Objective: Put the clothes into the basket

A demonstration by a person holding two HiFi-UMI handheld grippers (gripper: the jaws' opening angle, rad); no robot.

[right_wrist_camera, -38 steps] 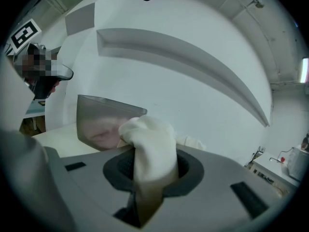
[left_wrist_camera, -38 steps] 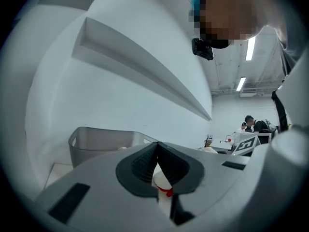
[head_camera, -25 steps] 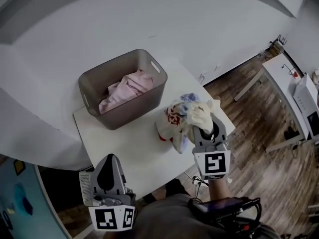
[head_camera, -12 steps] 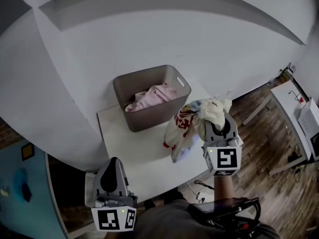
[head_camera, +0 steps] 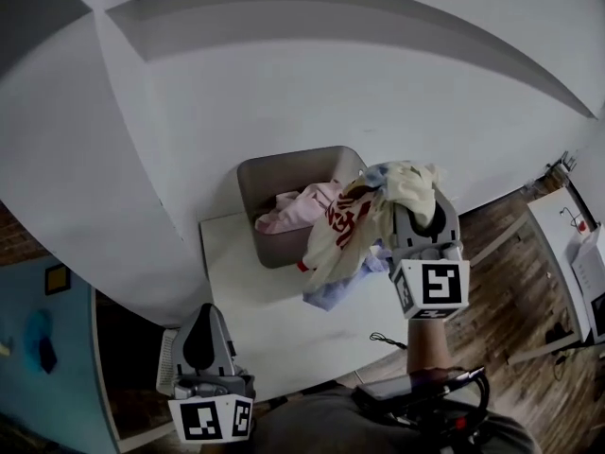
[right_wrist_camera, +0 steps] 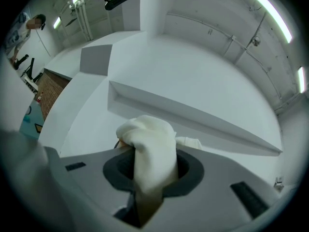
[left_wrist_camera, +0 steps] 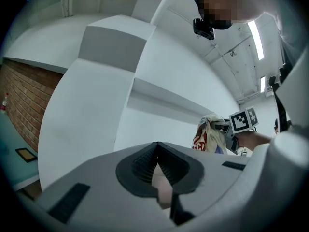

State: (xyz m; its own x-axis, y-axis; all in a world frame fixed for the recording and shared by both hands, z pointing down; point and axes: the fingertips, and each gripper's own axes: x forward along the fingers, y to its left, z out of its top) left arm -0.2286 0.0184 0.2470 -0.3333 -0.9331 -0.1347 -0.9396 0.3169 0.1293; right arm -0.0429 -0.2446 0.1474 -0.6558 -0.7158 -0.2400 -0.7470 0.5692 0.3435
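Note:
A grey basket (head_camera: pixel 267 183) stands at the back of the white table (head_camera: pixel 246 296), with pink clothes (head_camera: pixel 301 206) inside. My right gripper (head_camera: pixel 414 218) is shut on a cream garment (head_camera: pixel 354 220) with red print and blue parts. The bundle hangs in the air at the basket's right rim. In the right gripper view, cream cloth (right_wrist_camera: pixel 150 151) fills the gap between the jaws. My left gripper (head_camera: pixel 202 318) is held low at the table's near left corner, shut, with nothing in it. The left gripper view shows its fingertips (left_wrist_camera: pixel 153 154) meeting, and the held garment (left_wrist_camera: pixel 206 135) in the distance.
A white wall rises right behind the basket. Wooden floor (head_camera: pixel 529 291) lies to the right, with a white desk (head_camera: pixel 579 253) carrying devices at the far right. A thin cable (head_camera: pixel 383 340) lies by the table's near right edge. A person's arm reaches up to the right gripper.
My right gripper has lifted the cream garment off the table and carried it toward the basket's right rim. The left gripper has stayed low at the near left.

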